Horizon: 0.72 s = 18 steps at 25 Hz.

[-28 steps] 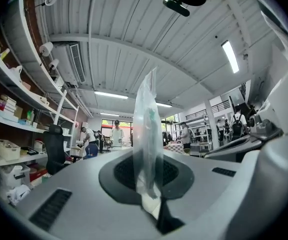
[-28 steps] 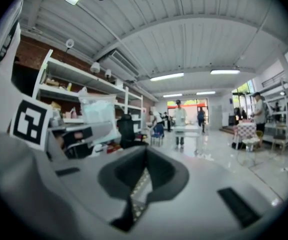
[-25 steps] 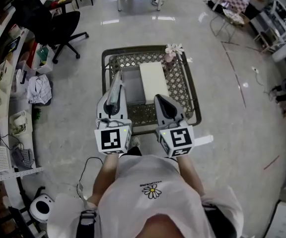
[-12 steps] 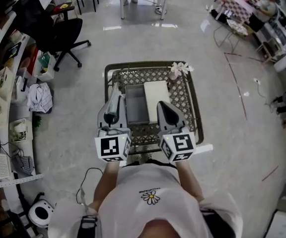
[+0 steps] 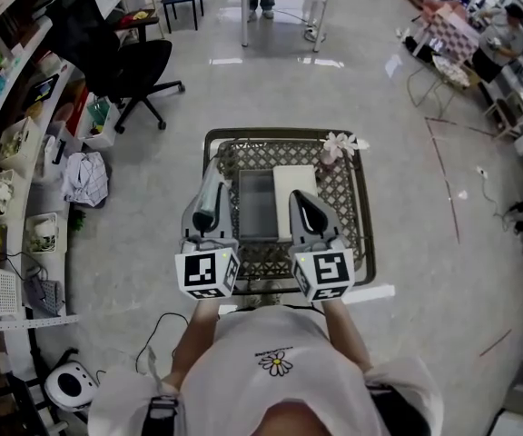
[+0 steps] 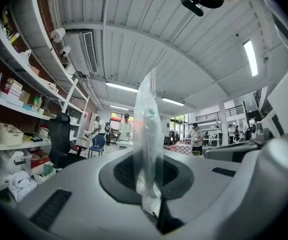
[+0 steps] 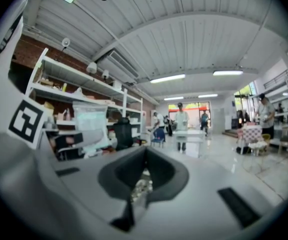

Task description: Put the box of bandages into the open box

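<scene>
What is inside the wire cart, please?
An open grey box with a white slab at its right, and a pink flower at the cart's far right corner. The left gripper and right gripper cover its near part.

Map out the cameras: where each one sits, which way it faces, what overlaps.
Head view: on the person's head, steeply down onto the wire basket; shows torso, left gripper, right gripper.
Left gripper view: on the left gripper, tilted up at ceiling and shelves; its jaws pinch a clear plastic bag.
Right gripper view: on the right gripper, up toward the hall; jaws together, left gripper's marker cube at left.
Shared: the black office chair shows in all three.
</scene>
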Each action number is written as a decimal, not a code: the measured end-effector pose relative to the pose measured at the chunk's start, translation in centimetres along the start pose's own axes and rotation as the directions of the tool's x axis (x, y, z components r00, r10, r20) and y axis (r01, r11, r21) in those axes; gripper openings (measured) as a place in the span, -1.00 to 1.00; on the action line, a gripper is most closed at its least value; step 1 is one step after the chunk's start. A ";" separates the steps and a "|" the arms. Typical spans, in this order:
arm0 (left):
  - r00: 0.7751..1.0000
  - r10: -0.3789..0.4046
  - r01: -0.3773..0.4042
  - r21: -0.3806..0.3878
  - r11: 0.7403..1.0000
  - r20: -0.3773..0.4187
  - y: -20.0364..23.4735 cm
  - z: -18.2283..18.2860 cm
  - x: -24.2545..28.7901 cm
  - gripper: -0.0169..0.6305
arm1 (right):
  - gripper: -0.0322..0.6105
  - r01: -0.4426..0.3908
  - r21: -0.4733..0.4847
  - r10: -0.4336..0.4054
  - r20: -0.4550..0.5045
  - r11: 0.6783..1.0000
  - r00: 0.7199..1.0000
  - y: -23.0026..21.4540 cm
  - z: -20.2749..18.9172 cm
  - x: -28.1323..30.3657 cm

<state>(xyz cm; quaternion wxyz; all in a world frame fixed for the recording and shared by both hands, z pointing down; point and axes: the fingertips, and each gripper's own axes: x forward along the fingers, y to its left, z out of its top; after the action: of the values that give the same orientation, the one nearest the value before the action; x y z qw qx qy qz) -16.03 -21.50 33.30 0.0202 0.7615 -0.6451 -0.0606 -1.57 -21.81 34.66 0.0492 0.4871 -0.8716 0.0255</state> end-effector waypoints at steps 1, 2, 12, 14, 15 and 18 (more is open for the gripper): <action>1.000 0.004 -0.004 0.010 1.000 -0.002 0.0 0.0 0.0 -0.83 | -0.81 -0.002 0.002 0.002 0.000 1.000 1.000 -0.1 -0.1 0.1; 1.000 0.006 -0.006 0.020 1.000 -0.006 -0.1 -0.1 0.1 -0.83 | -0.81 -0.003 0.007 0.003 -0.003 1.000 1.000 -0.2 -0.1 0.2; 1.000 -0.005 0.005 0.038 0.999 -0.004 -1.2 -0.6 0.7 -0.83 | -0.81 -0.013 0.044 0.012 0.017 0.999 1.000 -1.3 -0.2 0.1; 1.000 -0.005 0.006 0.033 0.999 -0.017 -1.3 -1.2 0.9 -0.83 | -0.81 -0.013 0.046 0.012 0.009 0.999 1.000 -1.3 -0.4 0.0; 1.000 -0.008 0.009 0.020 1.000 -0.027 -1.3 -1.6 1.0 -0.83 | -0.81 -0.014 0.047 0.014 0.005 0.999 1.000 -1.2 -0.5 0.0; 0.998 -0.021 0.020 -0.025 1.000 -0.066 -1.5 -3.2 1.7 -0.83 | -0.81 -0.020 0.049 0.020 0.000 0.999 1.000 -1.2 -0.7 0.1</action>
<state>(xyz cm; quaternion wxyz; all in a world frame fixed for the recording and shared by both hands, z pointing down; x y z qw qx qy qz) -13.92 -23.09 36.24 0.0501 0.7693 -0.6354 -0.0431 -0.54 -22.47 35.33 0.0374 0.4796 -0.8754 0.0472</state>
